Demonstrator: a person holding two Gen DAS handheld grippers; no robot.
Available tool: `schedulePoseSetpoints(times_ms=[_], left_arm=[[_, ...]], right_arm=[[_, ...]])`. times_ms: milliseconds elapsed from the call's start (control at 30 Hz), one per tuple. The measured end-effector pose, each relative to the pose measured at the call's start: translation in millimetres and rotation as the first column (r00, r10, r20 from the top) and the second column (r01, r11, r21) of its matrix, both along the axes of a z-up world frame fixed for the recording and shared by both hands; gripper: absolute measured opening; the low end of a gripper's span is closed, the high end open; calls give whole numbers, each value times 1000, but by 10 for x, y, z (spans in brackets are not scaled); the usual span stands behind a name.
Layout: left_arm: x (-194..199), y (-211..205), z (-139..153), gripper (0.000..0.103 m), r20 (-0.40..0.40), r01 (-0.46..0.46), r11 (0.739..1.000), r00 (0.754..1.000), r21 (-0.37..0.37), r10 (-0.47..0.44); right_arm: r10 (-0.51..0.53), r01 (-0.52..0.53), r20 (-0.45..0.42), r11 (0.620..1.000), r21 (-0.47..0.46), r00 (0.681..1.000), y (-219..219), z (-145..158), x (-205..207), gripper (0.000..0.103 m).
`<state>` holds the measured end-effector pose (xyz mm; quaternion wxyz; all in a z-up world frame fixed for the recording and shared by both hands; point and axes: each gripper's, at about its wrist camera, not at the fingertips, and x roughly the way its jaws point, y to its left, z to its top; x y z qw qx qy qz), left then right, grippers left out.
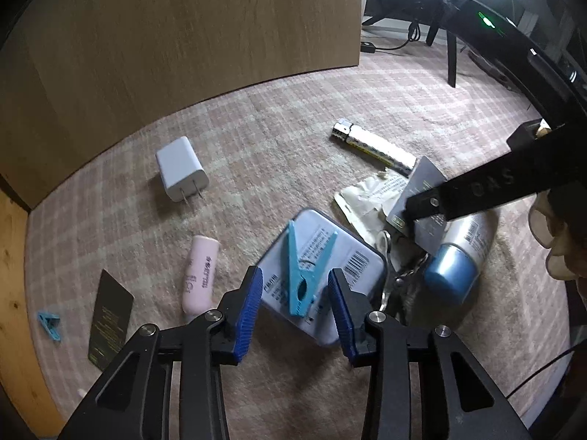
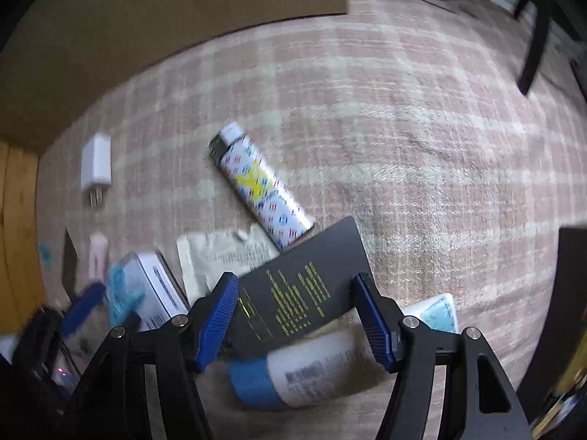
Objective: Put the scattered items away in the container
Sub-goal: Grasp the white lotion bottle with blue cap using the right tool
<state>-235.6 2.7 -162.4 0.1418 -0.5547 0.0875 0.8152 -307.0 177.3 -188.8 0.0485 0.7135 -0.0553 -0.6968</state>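
Left gripper [image 1: 295,299] jaws stand apart around 1 turquoise plastic clothespin [image 1: 303,275] lying on the rounded grey tin [image 1: 341,253]; right gripper [image 2: 299,319] jaws stand apart over 1 black printed card [image 2: 301,293].

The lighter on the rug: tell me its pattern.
The lighter is white with small red and blue marks and a yellow patch, clearest in the right wrist view.

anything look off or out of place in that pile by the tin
Yes: a teal clothespin lies on top of the closed tin, between the left gripper's open jaws. A crumpled paper packet looks torn, half buried under a dark card. Everything sits loose on the rug.
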Motion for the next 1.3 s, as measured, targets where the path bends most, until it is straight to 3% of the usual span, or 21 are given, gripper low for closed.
schedulePoseSetpoints(times_ms=[300, 500, 600, 733, 933, 1067, 1200, 1300], left_arm=[[87, 7, 12, 38, -23, -38, 999, 999, -32, 37], [327, -125, 178, 41, -55, -125, 992, 990, 35, 127], [629, -105, 234, 48, -53, -143, 986, 988, 84, 148], [1026, 134, 157, 49, 5, -120, 983, 993, 141, 121], [1280, 603, -57, 53, 62, -97, 974, 994, 204, 86], [1348, 740, -128, 56, 75, -125, 960, 991, 251, 109], [1328, 819, -144, 64, 79, -138, 956, 989, 258, 121], [1290, 903, -157, 69, 85, -133, 949, 990, 287, 113]], right_arm=[[-5, 10, 59, 996, -92, 998, 400, -51, 357, 61], [41, -17, 107, 977, -213, 993, 519, -100, 734, 61], [62, -43, 76, 972, -230, 995, 548, -65, 872, 61], [106, -115, -66, 980, -163, 992, 574, 76, 888, 61], [120, -127, -43, 963, -239, 992, 664, -62, 1072, 59], [183, -166, 14, 915, -367, 983, 507, -14, 1296, 55], [180, -194, -74, 936, -294, 981, 649, 57, 1345, 55], [147, -158, -60, 925, -345, 987, 761, -7, 1378, 55]])
